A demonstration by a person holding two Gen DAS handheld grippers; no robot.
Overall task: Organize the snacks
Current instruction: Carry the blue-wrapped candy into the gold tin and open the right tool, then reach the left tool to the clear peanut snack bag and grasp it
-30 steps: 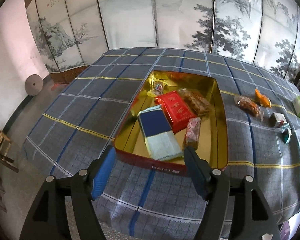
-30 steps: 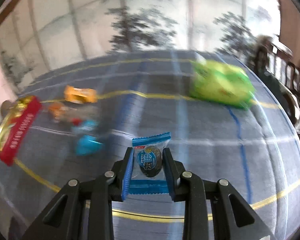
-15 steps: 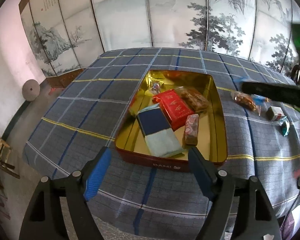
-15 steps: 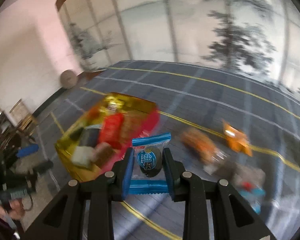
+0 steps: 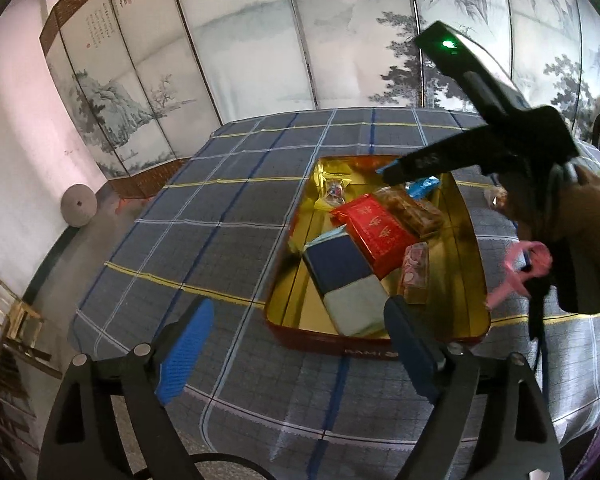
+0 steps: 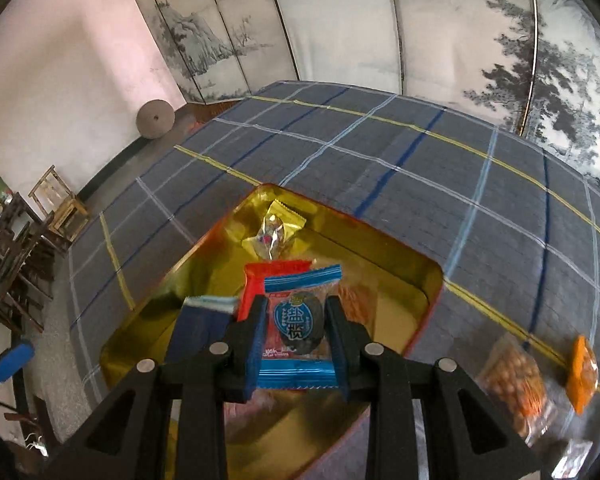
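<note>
My right gripper (image 6: 296, 324) is shut on a blue-edged clear snack packet (image 6: 300, 332) and holds it above the gold tin (image 6: 416, 276). In the left wrist view that gripper (image 5: 396, 172) reaches in from the right over the tin's (image 5: 466, 240) far end, the blue packet (image 5: 422, 186) at its tips. The tin holds a red box (image 5: 374, 230), a navy and pale box (image 5: 346, 282), a clear bag of brown snacks (image 5: 414, 210), a pink patterned packet (image 5: 414, 272) and a gold wrapped sweet (image 5: 334, 194). My left gripper (image 5: 296, 354) is open and empty, before the tin's near wall.
A bag of peanuts (image 6: 516, 382) and an orange packet (image 6: 582, 370) lie on the plaid tablecloth (image 6: 380, 152) right of the tin. A painted folding screen (image 5: 340, 40) stands behind the table. Wooden chairs (image 6: 56, 204) stand on the floor at the left.
My right gripper has carried the blue packet leftward from the loose snacks to above the tin. The left gripper has drawn back slightly, still open.
</note>
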